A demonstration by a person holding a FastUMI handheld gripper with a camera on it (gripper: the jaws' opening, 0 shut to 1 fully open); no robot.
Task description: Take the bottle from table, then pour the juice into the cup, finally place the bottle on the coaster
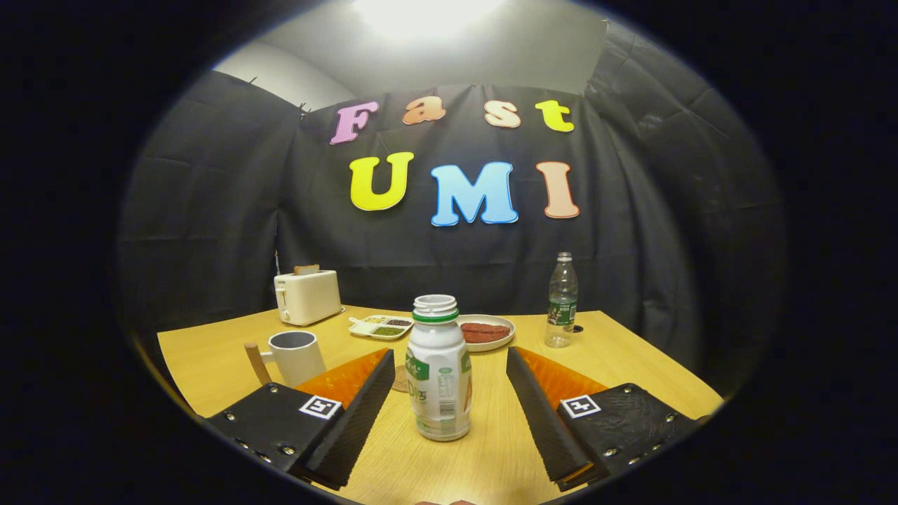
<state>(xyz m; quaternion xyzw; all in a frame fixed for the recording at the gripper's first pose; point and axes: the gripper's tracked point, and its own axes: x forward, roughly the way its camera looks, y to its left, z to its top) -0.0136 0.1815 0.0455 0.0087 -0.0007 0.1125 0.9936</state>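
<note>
Gripper view: the gripper point(449, 393) is spread wide, its ribbed, wedge-shaped fingers flanking the bottle point(439, 368) with clear gaps on both sides; nothing is grasped. The bottle stands upright near the table's point(631, 358) front edge, between the fingers, uncapped, with a threaded neck exposed. It is opaque white plastic, smooth and cylindrical, with a printed label. In my judgement, the open stance suits a side grasp on its body. The cup point(296, 356), a matte white mug with a wooden handle, sits toward the left edge. A round coaster point(400, 379) lies just behind the bottle, partly hidden, kept close for set-down.
</note>
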